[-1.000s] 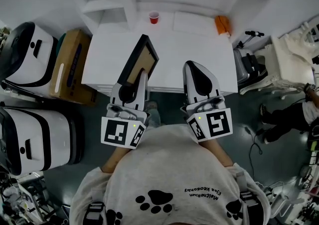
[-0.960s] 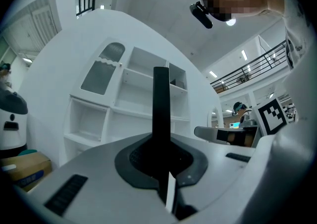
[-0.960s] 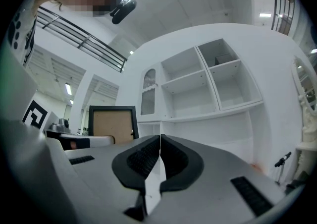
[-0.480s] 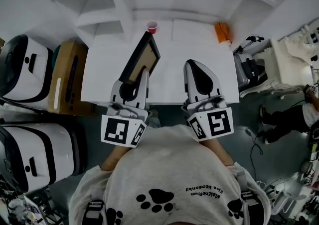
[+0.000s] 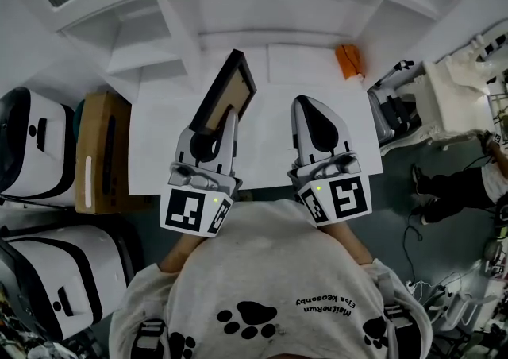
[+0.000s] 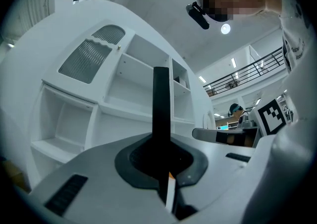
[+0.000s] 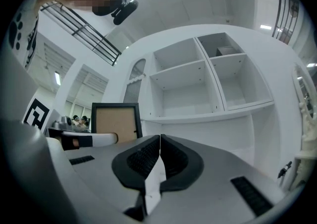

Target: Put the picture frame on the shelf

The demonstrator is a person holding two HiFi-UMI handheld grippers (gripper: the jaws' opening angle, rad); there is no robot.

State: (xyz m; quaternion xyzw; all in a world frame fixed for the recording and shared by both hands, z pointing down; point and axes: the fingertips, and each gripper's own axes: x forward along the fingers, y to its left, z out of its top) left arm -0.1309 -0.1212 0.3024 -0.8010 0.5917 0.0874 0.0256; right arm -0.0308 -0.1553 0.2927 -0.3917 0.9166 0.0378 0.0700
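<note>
Over white table (image 5: 266, 139), picture frame (image 5: 225, 89) tight in left gripper (image 5: 227, 117) jaws; right gripper (image 5: 311, 105) jaws closed, empty; orange object (image 5: 348, 60) near shelf (image 5: 262, 0).

White tabletop (image 5: 159, 151), dark floor (image 5: 389, 198) around. Cardboard box (image 5: 103, 151) just beside tabletop's left edge. Round ceiling lights (image 6: 225, 28); railed balcony (image 6: 247, 72) above.

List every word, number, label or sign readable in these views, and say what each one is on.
No text here can be quoted with confidence.
Shirt: two lines of small print, upside down in the head view, too blurred to read; paw-print shapes beside them.
Left marker cube and right marker cube: black-and-white square patterns, no letters.
Cardboard box: dark strip, any print on it too small to read.
</note>
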